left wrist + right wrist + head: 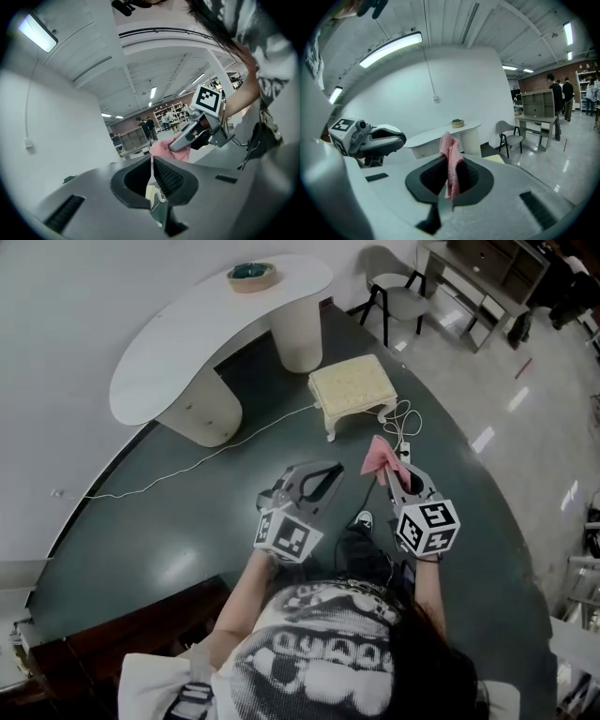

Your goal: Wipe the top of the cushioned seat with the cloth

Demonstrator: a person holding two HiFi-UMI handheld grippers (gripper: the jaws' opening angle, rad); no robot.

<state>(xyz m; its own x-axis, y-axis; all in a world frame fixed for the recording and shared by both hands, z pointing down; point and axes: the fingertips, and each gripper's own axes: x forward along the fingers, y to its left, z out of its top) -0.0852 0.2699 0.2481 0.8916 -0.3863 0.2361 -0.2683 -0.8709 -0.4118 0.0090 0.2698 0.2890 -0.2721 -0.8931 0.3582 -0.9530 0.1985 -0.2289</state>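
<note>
Pink cloth [451, 159] pinched tight in the right gripper [401, 479], jaws clamped on its middle, one corner poking up above the pads and the rest hanging down between them. Held up in the air, well apart from the cushioned seat [352, 390], with bare dark floor [169, 531] in between. Cream top and short curvy white legs on that seat, parked toward the far end of the dark floor, close to its right edge and just beside the right pedestal of the curved white desk [187, 343]. Left gripper [323, 479] level with the right one, near it but not touching, jaws closed together on nothing at all. Both held out in front of a person in a black-and-white patterned shirt [328, 652], bare forearms showing. Moving outward: teal bowl [251, 276] sitting at the far end of the desk top, thin white cable [206, 457] snaking across the dark floor from its left edge toward the seat, and a loose tangle of white cord [405, 423] lying just right of the seat. Past the dark floor's far edge, on the shiny pale floor, a grey chair [398, 298] with dark legs, then a low shelving unit [487, 268] near the top right corner. Couple of people [560, 93] standing way off in the background in the right gripper view, too small for any detail.
</note>
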